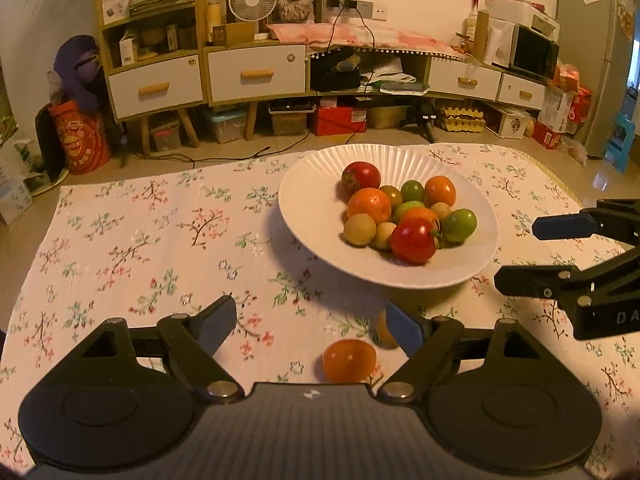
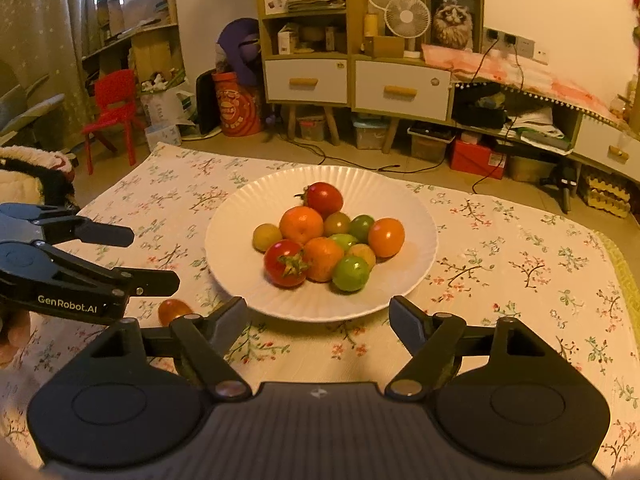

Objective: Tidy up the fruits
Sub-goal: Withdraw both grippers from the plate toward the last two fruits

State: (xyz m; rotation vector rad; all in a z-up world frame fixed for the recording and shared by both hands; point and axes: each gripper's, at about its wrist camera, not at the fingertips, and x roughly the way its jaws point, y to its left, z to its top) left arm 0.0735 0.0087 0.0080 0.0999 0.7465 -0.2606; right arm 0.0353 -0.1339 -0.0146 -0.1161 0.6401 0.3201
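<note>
Both the left gripper point(image 1: 310, 322) and right gripper point(image 2: 318, 318) gape wide and empty; that loose orange fruit point(image 1: 349, 361) at 6 o'clock of the plate point(image 1: 316, 216) looks smooth, rolly, squishable, so pinch its middle gently.

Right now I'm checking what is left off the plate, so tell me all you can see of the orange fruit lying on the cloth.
The small round glossy orange fruit lies loose on the floral white tablecloth, outside the white fluted plate and nearer the camera than it. It sits between the open jaws of the left gripper, with neither pad touching it. A second yellowish-orange fruit lies close by, partly hidden behind a finger.
</note>
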